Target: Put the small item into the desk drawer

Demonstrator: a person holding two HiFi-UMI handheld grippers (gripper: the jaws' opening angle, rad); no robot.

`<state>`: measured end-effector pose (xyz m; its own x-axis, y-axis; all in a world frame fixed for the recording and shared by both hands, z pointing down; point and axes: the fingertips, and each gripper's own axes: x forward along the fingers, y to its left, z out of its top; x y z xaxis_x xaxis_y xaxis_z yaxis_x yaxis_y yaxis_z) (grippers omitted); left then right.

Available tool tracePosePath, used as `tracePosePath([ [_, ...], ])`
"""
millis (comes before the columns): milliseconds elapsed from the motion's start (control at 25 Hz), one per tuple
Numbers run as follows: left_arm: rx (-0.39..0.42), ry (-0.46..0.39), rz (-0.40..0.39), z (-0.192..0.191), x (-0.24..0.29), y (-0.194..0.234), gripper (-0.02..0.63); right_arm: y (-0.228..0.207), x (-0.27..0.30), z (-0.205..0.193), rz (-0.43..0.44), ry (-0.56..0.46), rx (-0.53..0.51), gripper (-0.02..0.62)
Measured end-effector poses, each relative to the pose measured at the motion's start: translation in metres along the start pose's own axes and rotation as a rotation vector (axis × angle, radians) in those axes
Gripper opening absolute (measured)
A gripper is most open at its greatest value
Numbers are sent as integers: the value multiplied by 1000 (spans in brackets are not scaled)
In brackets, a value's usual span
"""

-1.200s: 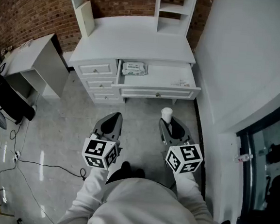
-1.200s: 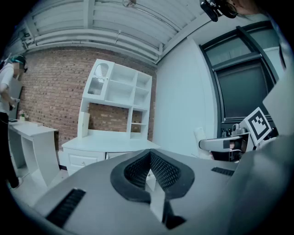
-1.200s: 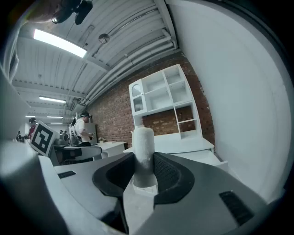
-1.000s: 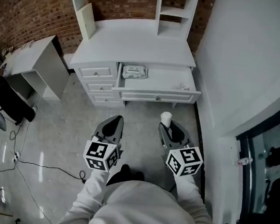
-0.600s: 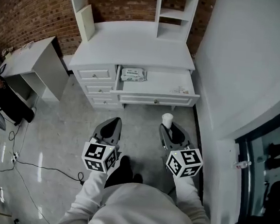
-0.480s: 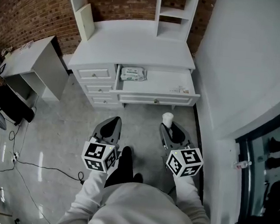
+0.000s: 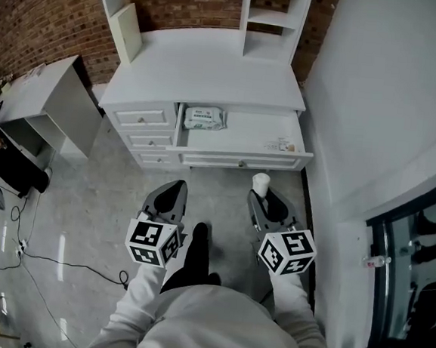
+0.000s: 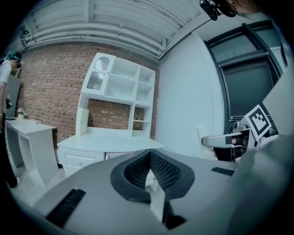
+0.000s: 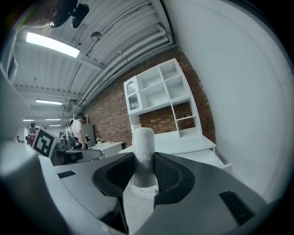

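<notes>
My right gripper (image 7: 260,194) is shut on a small white cylinder (image 7: 260,183), which stands upright between its dark pads (image 9: 167,173); the cylinder (image 9: 143,151) pokes up above the jaws. In front of me, the white desk (image 7: 204,73) has its wide drawer (image 7: 238,161) pulled open. A pack of wipes (image 7: 205,117) lies at the drawer's left end and some small bits (image 7: 281,145) at its right. Both grippers hang short of the drawer front, over the floor. My left gripper (image 7: 178,184) is shut and empty, its pads meeting (image 8: 150,155).
A hutch with shelves (image 7: 271,19) tops the desk, with three small drawers (image 7: 141,117) at its left. A lower white table (image 7: 47,90) stands left; cables (image 7: 44,256) lie on the floor. A white wall (image 7: 376,100) and dark glass door (image 7: 417,285) close the right.
The person has stepped towards the desk, and a dark shoe now shows between the grippers. Both grippers keep their pose, the right one still holding the cylinder.
</notes>
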<state>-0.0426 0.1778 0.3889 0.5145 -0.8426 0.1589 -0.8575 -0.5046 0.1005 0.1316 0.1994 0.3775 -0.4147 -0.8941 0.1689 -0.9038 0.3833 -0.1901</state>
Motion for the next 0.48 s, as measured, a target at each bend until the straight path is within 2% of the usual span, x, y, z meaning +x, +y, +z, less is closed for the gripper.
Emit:
tracePosePath([
  [480, -14, 21, 5, 7, 74, 62, 17, -26, 88, 14, -2, 25, 4, 152],
])
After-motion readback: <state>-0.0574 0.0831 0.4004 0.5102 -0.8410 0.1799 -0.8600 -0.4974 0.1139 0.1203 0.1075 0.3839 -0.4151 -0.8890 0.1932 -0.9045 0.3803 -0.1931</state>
